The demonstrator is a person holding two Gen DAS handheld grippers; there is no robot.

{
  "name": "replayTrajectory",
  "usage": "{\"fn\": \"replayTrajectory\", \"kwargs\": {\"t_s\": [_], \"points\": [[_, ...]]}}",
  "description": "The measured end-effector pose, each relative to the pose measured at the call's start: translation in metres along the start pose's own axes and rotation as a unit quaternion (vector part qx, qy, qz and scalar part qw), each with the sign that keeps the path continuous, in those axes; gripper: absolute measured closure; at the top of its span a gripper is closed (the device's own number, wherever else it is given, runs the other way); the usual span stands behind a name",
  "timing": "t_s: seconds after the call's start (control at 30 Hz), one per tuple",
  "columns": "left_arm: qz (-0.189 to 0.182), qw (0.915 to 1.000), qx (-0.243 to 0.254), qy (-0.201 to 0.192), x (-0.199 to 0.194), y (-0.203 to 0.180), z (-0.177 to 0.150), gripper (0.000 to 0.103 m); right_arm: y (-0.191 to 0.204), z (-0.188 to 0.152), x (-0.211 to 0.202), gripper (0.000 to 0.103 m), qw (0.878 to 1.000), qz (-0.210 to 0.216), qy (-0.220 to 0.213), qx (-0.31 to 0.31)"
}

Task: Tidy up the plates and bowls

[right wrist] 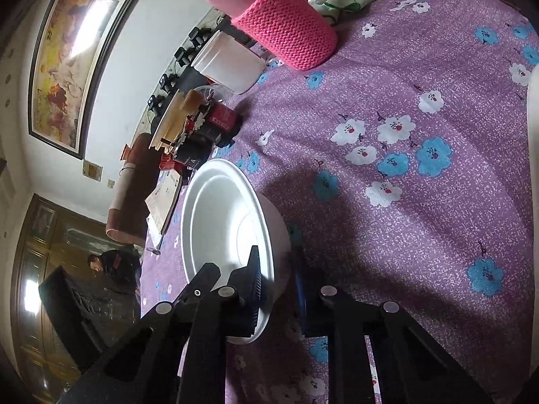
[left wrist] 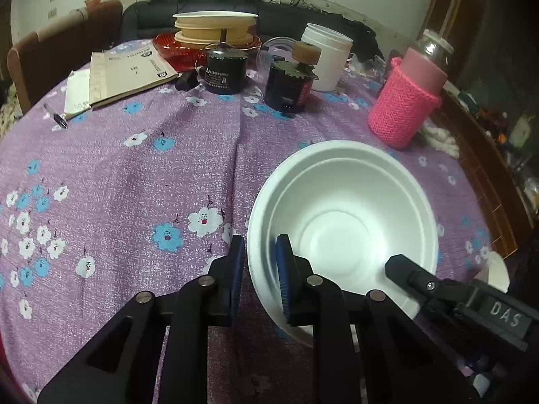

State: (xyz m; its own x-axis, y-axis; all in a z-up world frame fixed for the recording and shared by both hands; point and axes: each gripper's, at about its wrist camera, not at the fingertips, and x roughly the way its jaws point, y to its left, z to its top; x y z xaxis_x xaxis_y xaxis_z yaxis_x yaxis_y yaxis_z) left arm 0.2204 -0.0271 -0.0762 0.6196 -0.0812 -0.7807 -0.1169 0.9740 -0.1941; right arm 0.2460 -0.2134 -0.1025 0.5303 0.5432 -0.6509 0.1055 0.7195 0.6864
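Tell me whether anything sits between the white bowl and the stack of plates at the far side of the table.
Yes. Both grippers, left and right, clamp the white bowl's rim. Between it and the plate stack stand two black canisters; the white tub is right of them.

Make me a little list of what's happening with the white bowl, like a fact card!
bowl: white bowl, upright on the purple flowered tablecloth
left gripper: shut on the bowl's rim, one finger inside, one outside
right gripper: shut on the rim at another spot
behind the bowl: pink knitted bottle, white tub, two black cans
far back: stacked tan dishes
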Motion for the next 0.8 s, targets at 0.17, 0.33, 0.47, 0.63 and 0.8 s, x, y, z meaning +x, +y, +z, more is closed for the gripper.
{"fn": "replayTrajectory", "kwargs": {"t_s": [0.17,0.33,0.47,0.63,0.8], "points": [[-0.047,0.9982,-0.033,0.016,0.003,0.01,0.003,0.094,-0.002,0.0,0.001,0.087,1.0,0.0,0.001,0.002],[-0.079,0.9946,-0.059,0.03,0.006,0.017,0.005,0.096,-0.003,0.001,0.0,0.087,1.0,0.0,0.002,0.001],[-0.108,0.9899,-0.081,0.045,0.009,0.024,0.006,0.097,-0.005,0.0,0.0,0.088,1.0,0.003,0.006,0.003],[-0.13,0.9845,-0.101,0.061,0.01,0.028,0.007,0.098,-0.007,0.0,-0.001,0.089,1.0,0.003,0.01,0.004],[-0.131,0.9842,-0.101,0.063,0.009,0.028,0.005,0.098,-0.007,0.0,-0.002,0.089,1.0,0.002,0.012,0.005]]}}
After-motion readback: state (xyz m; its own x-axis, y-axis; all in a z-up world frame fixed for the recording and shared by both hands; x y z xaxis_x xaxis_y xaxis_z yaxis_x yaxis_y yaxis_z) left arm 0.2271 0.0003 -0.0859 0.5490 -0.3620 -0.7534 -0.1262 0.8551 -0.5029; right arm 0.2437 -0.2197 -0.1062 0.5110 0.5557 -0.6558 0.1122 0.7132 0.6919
